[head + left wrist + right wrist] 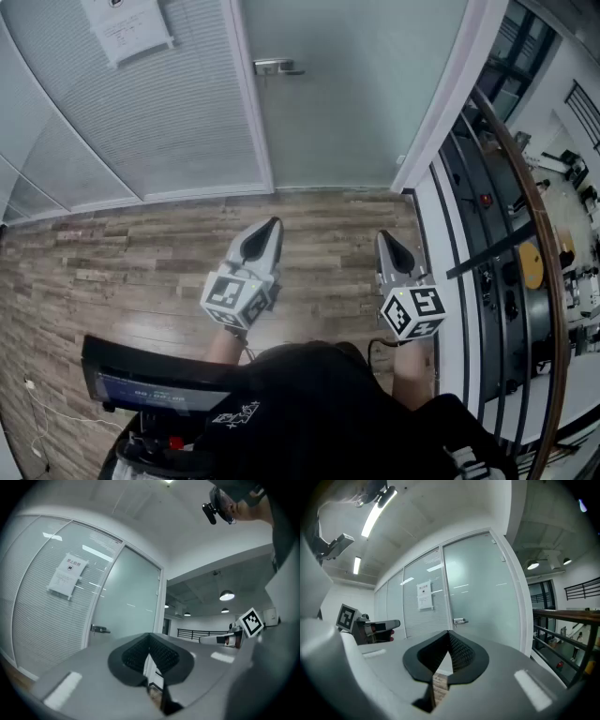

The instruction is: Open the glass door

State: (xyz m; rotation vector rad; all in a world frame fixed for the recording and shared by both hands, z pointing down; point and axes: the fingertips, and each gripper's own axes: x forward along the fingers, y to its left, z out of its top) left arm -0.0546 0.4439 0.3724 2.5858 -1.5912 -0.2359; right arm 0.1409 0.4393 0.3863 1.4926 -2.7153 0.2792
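Note:
The frosted glass door [347,94] stands closed ahead of me, with a metal lever handle [278,67] on its left edge. Both grippers are held level above the wood floor, well short of the door and apart from the handle. My left gripper [272,225] has its jaws together with nothing between them. My right gripper [384,236] is shut too and empty. In the left gripper view the door [131,602] and its handle [100,630] lie beyond the left gripper [150,637]. In the right gripper view the handle [460,620] sits just above the right gripper [449,634].
A frosted glass wall with a paper notice [127,28] runs left of the door. A curved wooden handrail with dark bars [525,187] borders the right side, over a lower level. A dark screen device [150,380] sits in front of the person's body.

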